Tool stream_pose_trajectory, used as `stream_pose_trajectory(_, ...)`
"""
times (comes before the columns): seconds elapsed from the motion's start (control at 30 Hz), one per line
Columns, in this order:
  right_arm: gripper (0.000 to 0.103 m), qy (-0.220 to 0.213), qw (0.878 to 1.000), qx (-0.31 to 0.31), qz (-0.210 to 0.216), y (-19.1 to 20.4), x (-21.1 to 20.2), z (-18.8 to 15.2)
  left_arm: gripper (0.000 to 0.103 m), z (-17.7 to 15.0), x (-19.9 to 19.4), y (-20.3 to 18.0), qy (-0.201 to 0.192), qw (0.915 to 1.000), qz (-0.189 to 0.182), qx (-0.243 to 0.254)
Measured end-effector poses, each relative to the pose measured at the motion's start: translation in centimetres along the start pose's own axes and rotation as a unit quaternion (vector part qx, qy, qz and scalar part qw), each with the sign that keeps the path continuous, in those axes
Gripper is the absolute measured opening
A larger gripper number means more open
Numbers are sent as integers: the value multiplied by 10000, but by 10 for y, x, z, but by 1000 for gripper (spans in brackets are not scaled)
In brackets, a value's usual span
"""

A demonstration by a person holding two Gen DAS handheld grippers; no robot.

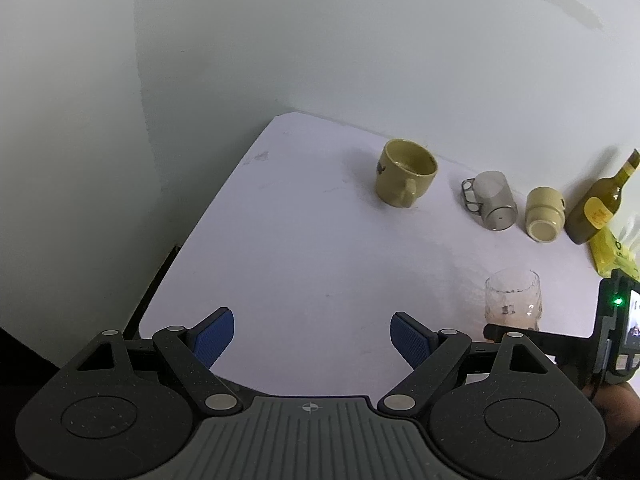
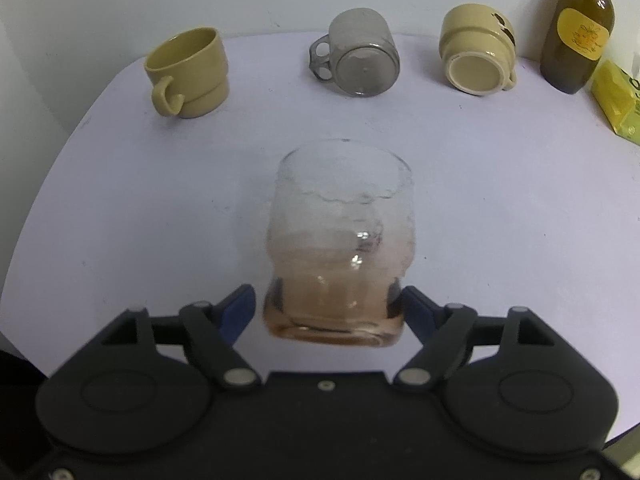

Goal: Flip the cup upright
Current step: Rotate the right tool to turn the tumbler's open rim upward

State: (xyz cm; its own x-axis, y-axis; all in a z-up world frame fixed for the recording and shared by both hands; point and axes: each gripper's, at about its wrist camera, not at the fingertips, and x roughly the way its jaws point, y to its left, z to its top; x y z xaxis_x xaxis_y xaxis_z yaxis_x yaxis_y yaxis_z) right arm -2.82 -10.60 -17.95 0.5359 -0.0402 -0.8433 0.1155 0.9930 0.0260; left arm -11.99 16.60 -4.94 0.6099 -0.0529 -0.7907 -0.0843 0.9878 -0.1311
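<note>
Standing mouth up on the table (image 2: 120,208), a glass (image 2: 340,248) is flanked at its base by the right gripper (image 2: 328,310), whose jaws are spread with a gap at the left pad. Behind it a mug (image 2: 188,74) is upright and two cups lie tipped. The left gripper (image 1: 312,338) is held wide apart.

glass cup (image 2: 340,248) front-centre on table (image 2: 120,200) | behind, left-to-right: mug (image 2: 188,72), mug (image 2: 360,56), mug (image 2: 476,54), bottle (image 2: 578,32)

Glass cup (image 2: 340,248) between seemingly parted pads (image 2: 240,312)
</note>
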Motion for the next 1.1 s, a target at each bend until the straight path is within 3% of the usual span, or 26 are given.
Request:
stream_pose_trajectory(0.1,72,-38,9999,-116,-27,0,3,0,84,-1,-2,1,-34,10000,19,-19)
stream_pose_trajectory(0.33,71,228,9995,-205,-115,-4,1,4,84,-3,-8,13,-47,9996,40,-278)
stream_pose_trajectory(0.8,71,865,9952,-152,-440,-11,-20,22,84,9,-6,8,-237,9973,-357,-601)
stream_pose_trajectory(1.1,71,802,9946,-493,-439,-5,-27,51,84,12,-10,8,-339,9965,-409,-644)
